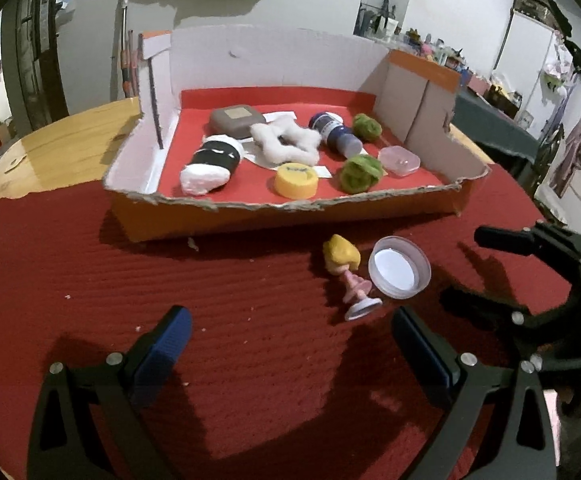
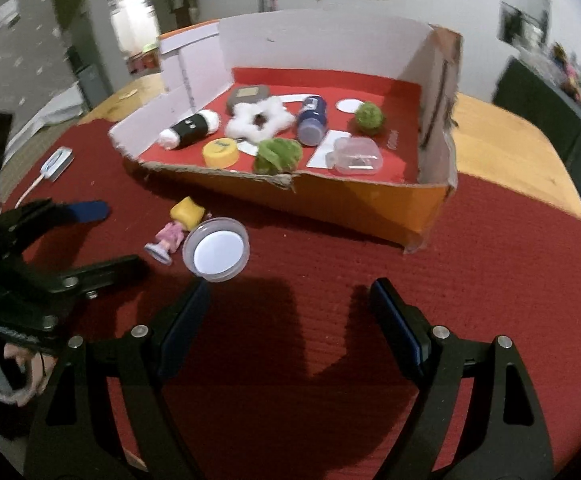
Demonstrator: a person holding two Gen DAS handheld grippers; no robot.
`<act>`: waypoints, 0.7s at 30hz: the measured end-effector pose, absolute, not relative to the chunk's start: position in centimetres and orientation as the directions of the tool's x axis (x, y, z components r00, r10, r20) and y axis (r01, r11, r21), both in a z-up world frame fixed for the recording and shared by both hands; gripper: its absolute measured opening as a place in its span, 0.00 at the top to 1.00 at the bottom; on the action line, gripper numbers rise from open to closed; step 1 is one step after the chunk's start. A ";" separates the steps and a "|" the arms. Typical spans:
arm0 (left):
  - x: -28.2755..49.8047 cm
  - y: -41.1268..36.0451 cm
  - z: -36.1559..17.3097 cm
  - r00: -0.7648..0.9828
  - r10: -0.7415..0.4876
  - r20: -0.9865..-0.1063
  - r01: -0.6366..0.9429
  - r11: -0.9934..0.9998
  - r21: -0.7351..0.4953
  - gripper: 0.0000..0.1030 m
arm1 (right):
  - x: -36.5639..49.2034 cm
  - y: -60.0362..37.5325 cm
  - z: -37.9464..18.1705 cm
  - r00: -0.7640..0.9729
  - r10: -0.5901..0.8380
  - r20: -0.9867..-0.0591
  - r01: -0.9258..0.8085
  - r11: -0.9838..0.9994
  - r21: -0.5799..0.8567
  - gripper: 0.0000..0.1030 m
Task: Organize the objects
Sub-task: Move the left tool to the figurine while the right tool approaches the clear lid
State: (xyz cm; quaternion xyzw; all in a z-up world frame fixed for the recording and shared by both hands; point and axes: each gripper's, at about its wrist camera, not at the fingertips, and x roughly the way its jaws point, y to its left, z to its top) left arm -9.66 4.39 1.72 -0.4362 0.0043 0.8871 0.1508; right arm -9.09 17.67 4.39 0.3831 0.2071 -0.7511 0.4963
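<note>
Hovering low over the red mat (image 1: 250, 360), the left gripper (image 1: 290, 344) has its jaws spread wide with nothing between them; the right gripper (image 2: 290, 312) hangs the same way, wide apart and empty. Just ahead of the left gripper and toward its right finger lies a small doll (image 1: 346, 276) with yellow hair, tipped on its side, base pointing back at the claw. Touching it or nearly so sits a clear lid (image 1: 399, 267), open side up. From the right wrist view the doll (image 2: 176, 230) and lid (image 2: 216, 255) lie ahead and left, the lid close beyond the left fingertip.

Farther on stands the torn cardboard box (image 1: 290, 216), lined red. Along its near edge are a black-and-white plush roll (image 1: 212, 162), a yellow cap (image 1: 295, 180), a green pom-pom (image 1: 360, 173) and a small clear case (image 1: 398, 161). Behind these lie a white fuzzy star (image 1: 284, 142), a blue bottle (image 1: 334, 132) on its side, a grey case (image 1: 237, 120) and a second green pom-pom (image 1: 366, 127).
</note>
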 end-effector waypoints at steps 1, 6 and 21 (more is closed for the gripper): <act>-9.7 4.5 1.7 -0.577 0.259 -0.775 -0.271 -0.955 -0.118 0.01 | -8.9 17.6 4.4 -0.220 -0.582 -0.783 0.912 -0.407 0.046 0.21; -10.2 4.1 1.6 -0.583 0.220 -0.782 -0.254 -0.964 -0.082 0.01 | -8.5 17.6 4.5 -0.202 -0.594 -0.779 0.933 -0.358 0.030 0.21; -10.9 3.8 1.9 -0.584 0.246 -0.774 -0.348 -0.937 -0.036 0.19 | -7.6 14.3 3.4 -0.179 -0.577 -0.797 0.953 -0.302 0.005 0.25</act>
